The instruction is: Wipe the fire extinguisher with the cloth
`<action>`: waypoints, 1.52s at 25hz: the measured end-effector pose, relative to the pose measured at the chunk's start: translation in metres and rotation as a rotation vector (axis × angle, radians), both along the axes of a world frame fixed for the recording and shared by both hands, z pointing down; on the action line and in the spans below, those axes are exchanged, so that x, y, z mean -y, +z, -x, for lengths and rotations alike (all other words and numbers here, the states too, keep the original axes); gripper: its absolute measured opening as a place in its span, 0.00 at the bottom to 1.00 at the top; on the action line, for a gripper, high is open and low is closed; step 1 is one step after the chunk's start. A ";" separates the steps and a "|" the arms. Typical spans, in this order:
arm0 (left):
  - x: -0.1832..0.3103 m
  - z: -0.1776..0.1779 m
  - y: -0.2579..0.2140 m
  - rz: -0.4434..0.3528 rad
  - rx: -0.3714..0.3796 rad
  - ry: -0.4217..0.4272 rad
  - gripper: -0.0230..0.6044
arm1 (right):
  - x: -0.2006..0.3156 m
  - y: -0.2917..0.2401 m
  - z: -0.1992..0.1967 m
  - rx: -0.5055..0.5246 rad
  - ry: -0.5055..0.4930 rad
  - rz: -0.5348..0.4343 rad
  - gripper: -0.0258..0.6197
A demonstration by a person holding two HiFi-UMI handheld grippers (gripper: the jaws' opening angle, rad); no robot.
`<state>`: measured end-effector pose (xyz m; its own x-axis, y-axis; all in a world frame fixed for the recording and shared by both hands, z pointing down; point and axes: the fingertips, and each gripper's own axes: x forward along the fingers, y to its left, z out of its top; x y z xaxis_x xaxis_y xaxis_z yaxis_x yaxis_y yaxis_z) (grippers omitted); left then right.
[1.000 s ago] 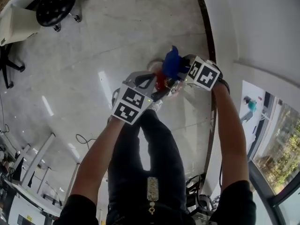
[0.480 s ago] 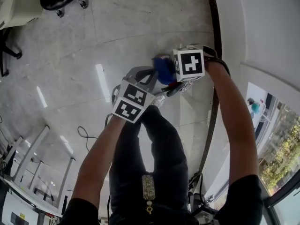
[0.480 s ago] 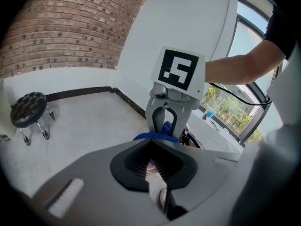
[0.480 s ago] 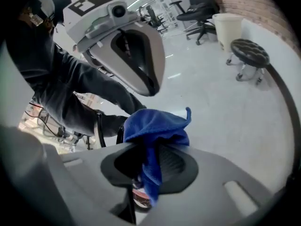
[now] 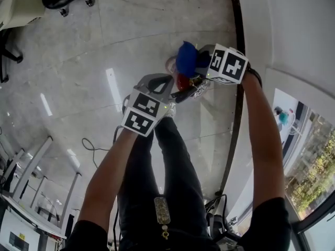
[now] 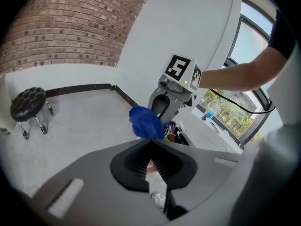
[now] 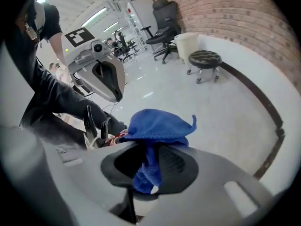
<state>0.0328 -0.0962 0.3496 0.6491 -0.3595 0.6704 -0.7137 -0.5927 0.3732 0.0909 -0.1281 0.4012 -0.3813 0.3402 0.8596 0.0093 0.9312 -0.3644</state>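
A red fire extinguisher stands on the floor in front of the person's feet, and its black levers show in the right gripper view. My right gripper is shut on a bunched blue cloth, holding it against the extinguisher's top. My left gripper reaches in beside the extinguisher's head, with its jaws shut. A pinkish sliver shows between its pads; I cannot tell whether anything is pinched. The same cloth hangs just beyond the left jaws.
The person's legs stand right behind the extinguisher. A curved white wall with a black baseboard runs close on the right. A black wheeled stool, a white bin and an office chair stand farther off. A cable lies on the floor.
The right gripper with the cloth swung left over the extinguisher, then back right and farther away, rolling as it went. The left gripper shifted slightly.
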 end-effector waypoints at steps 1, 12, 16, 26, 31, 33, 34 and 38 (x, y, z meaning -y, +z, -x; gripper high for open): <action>-0.001 -0.003 0.000 0.004 0.006 0.000 0.04 | 0.004 -0.002 -0.008 0.014 0.045 -0.033 0.17; -0.004 -0.026 -0.006 0.029 0.073 0.026 0.04 | 0.012 -0.018 -0.122 0.234 1.026 -0.347 0.17; -0.011 -0.026 -0.010 0.024 0.103 0.063 0.04 | -0.025 0.005 -0.141 0.180 1.136 -0.273 0.17; -0.021 -0.031 -0.003 0.009 0.082 0.168 0.04 | -0.056 0.000 -0.109 0.217 0.982 -0.214 0.17; -0.031 -0.017 -0.008 0.014 0.086 0.212 0.04 | -0.089 -0.010 -0.077 0.257 0.970 -0.068 0.17; -0.033 -0.011 -0.010 0.012 0.086 0.227 0.04 | -0.095 -0.012 -0.069 0.286 1.017 -0.018 0.17; -0.034 -0.008 -0.011 0.011 0.086 0.235 0.04 | -0.098 -0.012 -0.066 0.299 1.046 0.008 0.17; -0.039 0.005 -0.014 0.006 0.085 0.265 0.04 | -0.108 -0.010 -0.052 0.358 1.185 0.121 0.17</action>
